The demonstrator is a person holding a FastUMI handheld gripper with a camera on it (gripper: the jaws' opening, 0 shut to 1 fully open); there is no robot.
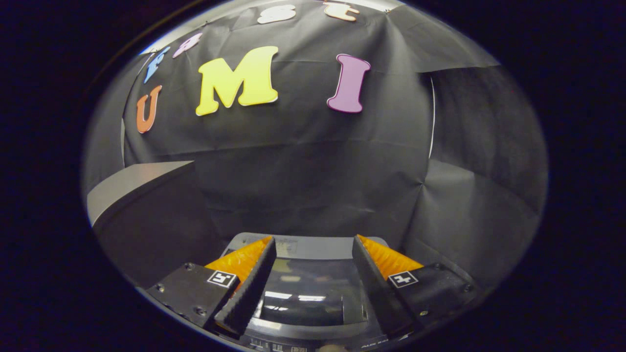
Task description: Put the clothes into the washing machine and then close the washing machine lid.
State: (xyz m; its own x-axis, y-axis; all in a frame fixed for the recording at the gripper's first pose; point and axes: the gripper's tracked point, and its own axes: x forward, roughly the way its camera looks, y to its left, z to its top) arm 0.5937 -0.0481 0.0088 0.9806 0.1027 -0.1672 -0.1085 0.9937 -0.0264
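Observation:
The washing machine sits low, just below and ahead of my gripper. Its dark glossy lid lies flat and down over the top, with light reflections on it. The grey back panel of the machine runs just beyond the fingertips. My gripper hangs above the lid, open wide, with nothing between the fingers. No clothes are in sight.
A grey surface with a dark side stands to the left of the machine, higher than it. Black cloth walls close in behind and to the right.

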